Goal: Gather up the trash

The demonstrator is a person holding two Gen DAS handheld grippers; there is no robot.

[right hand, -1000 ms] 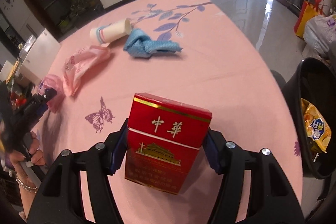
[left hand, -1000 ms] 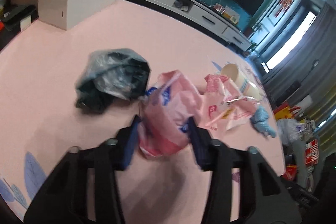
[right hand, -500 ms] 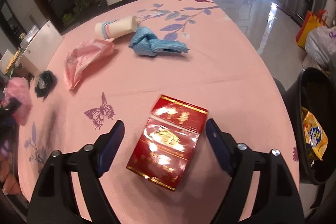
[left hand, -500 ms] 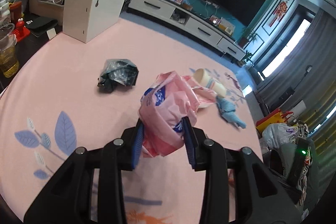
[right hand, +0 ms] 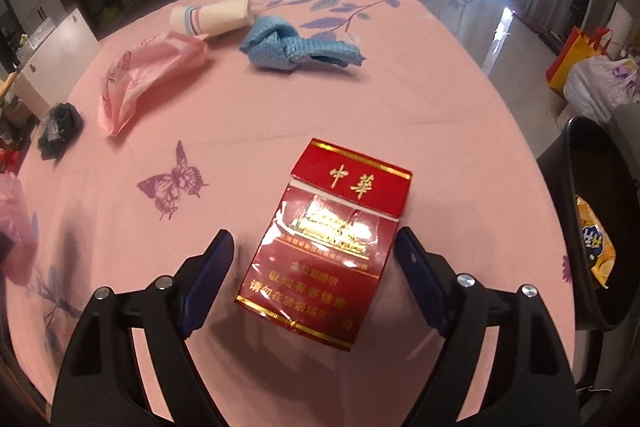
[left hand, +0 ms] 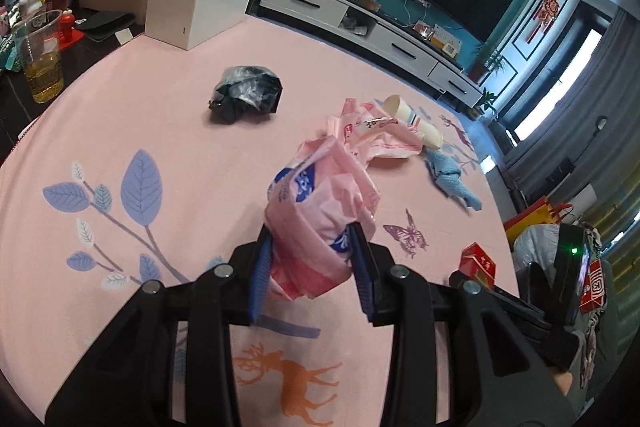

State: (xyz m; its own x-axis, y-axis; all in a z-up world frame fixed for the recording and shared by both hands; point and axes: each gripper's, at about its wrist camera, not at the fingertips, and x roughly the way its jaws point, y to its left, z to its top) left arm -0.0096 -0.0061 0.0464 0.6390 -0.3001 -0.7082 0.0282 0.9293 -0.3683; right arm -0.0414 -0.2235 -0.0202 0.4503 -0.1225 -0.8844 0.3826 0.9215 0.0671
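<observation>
My left gripper [left hand: 312, 263] is shut on a crumpled pink plastic wrapper [left hand: 320, 211] and holds it above the pink tablecloth. My right gripper [right hand: 312, 259] is open, its fingers either side of a red cigarette pack [right hand: 328, 247] that lies flat on the cloth near the table's right edge; the pack also shows in the left wrist view [left hand: 478, 263]. A black bin [right hand: 588, 227] with a yellow snack bag inside stands just past that edge. More trash lies on the table: a black bag wad [left hand: 246, 93], a pink bag [right hand: 148, 79], a paper cup [right hand: 212, 17], a blue cloth [right hand: 296, 49].
A white box [left hand: 196, 3] stands at the far left corner of the table. A plastic cup of yellow drink [left hand: 40, 59] sits off the table's left side. Bags [right hand: 592, 75] lie on the floor at the right.
My right gripper opened and let the red pack drop flat onto the cloth. My left gripper rose and pulled back with the pink wrapper.
</observation>
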